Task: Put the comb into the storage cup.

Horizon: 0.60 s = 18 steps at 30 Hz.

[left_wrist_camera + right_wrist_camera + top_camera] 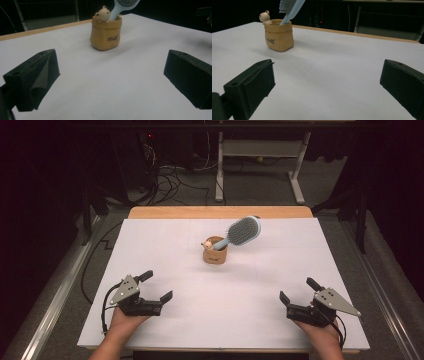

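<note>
A: In the high view, a small tan pouch-shaped holder with a bear figure on its rim (215,251) stands just above the middle of the white worktop (150,240). A pale blue oval hairbrush (240,233) sits handle-down in it, its head leaning toward the upper right.

B: And the grippers?

A: The left gripper (157,286) rests at lower left, the right gripper (297,289) at lower right. Both have their jaws spread and hold nothing, well apart from the holder.

B: The left gripper view?

A: The holder (106,33) is at upper centre, bear facing the camera, the brush handle (117,10) rising out of the top edge. The jaws stand wide at either side.

B: The right gripper view?

A: The holder (279,35) is at upper left, the brush (290,10) slanting up out of frame. Jaws wide again.

B: What might go wrong?

A: The brush looks top-heavy and the holder light. Pulling the brush sideways along its lean, without steadying the holder, would likely tip the holder over or drag it across the worktop.
</note>
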Tool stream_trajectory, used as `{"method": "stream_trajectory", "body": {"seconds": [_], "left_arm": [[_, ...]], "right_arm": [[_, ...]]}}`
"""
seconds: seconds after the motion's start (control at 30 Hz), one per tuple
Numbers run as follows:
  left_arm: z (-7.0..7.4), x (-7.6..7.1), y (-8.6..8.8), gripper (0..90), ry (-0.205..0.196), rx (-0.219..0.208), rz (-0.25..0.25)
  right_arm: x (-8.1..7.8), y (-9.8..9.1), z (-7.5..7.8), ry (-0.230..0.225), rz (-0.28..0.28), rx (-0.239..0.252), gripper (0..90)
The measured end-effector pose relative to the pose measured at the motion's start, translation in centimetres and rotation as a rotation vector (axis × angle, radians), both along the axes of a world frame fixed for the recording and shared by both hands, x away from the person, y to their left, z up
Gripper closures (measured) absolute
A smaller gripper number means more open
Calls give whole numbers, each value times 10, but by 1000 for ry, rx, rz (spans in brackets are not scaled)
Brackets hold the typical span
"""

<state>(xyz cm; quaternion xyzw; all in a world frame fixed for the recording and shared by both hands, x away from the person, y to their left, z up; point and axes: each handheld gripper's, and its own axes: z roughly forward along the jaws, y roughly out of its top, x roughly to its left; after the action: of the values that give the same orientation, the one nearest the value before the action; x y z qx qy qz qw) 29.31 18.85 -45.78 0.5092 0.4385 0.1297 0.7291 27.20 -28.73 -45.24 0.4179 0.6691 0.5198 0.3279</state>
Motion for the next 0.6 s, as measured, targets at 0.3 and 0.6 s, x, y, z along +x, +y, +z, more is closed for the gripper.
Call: {"method": "stream_trajectory", "body": {"seconds": [0.3, 0.6], "left_arm": [[-2, -1, 8, 11, 11, -3, 18], [-2, -2, 5, 11, 10, -10, 7]], "right_arm": [[-1, -1, 0, -20, 11, 14, 2], [-3, -2, -1, -24, 12, 22, 2]]}}
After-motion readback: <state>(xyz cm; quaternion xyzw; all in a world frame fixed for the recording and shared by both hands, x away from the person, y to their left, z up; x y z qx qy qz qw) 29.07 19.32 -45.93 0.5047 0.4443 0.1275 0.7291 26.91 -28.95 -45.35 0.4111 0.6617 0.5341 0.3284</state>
